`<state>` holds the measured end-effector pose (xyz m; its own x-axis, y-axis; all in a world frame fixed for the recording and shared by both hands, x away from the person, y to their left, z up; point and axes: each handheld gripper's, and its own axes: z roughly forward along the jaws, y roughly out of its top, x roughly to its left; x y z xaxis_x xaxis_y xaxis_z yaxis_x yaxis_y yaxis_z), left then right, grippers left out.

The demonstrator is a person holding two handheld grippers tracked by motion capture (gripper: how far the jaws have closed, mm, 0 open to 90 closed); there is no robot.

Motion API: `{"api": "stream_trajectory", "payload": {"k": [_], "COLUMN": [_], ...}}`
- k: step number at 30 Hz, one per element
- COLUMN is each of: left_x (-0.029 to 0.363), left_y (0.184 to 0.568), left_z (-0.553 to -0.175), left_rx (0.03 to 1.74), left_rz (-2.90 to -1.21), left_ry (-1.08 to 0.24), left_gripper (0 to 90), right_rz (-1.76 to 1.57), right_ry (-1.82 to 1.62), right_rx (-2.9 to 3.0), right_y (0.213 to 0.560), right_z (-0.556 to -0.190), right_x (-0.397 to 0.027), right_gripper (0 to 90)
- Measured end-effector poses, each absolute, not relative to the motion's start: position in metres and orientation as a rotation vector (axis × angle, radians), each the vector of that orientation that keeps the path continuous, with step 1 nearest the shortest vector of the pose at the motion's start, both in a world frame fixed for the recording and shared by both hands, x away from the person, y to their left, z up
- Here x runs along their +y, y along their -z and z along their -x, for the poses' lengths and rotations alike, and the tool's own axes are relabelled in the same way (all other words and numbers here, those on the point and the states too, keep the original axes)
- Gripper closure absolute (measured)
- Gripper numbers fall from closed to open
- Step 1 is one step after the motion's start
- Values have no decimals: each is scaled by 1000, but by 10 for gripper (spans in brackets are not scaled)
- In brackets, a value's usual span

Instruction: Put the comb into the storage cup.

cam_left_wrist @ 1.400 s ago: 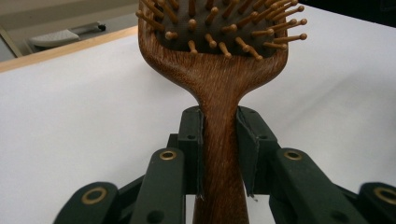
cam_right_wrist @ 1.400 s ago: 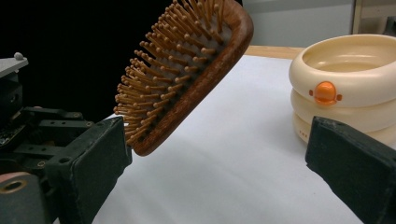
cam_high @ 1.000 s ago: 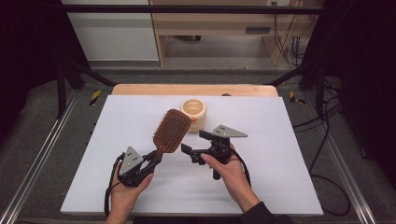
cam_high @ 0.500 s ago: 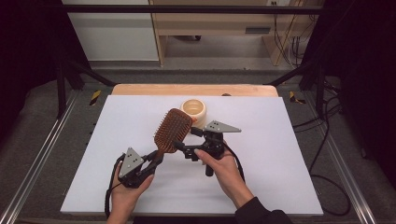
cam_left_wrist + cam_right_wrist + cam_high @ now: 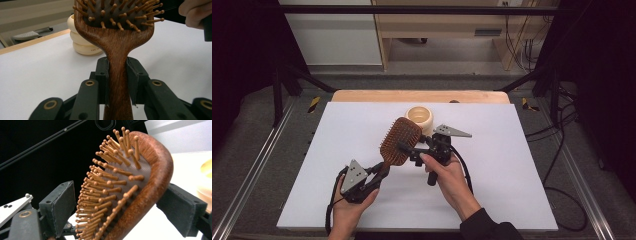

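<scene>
While the left hand-held gripper (image 5: 382, 172) clamped the hairbrush (image 5: 399, 141) handle | right hand-held gripper (image 5: 408, 149) closed around its head, one pad touching wood | above surface (image 5: 512, 165)

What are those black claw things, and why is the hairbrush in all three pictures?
A person sits at a white table holding a squeeze-tool in each hand. One picture looks down from above. The other two come from small cameras riding on the tools, so you see the black jaws up close. The left tool pinches the wooden hairbrush by its handle and holds it up. The right tool has its jaws on either side of the brush's head and has just been closing; one pad meets the wooden back, the other is still off the bristles. A cream ring-shaped holder sits on the table behind.
</scene>
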<state>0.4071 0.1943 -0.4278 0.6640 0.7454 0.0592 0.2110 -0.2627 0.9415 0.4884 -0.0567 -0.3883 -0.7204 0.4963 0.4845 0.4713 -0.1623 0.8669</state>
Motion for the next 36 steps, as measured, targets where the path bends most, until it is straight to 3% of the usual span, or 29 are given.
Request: {"api": "stream_trajectory", "payload": {"k": [11,29,36], "left_x": [191,191,194], "left_y": [426,431,435], "left_z": [-404,-408,-412], "left_rx": [735,752,792], "left_rz": [-1794,-1765,-1755], "left_ry": [-625,-592,-577], "left_gripper": [723,725,723], "right_rz": [-1151,-1189,-1167], "right_ry": [-2104,-2192,-2141], "right_rx": [2026,1950,1943], "right_y": [378,372,368], "right_z": [-491,-489,-484], "right_x": [-55,-52,-39], "right_gripper": [219,483,516]}}
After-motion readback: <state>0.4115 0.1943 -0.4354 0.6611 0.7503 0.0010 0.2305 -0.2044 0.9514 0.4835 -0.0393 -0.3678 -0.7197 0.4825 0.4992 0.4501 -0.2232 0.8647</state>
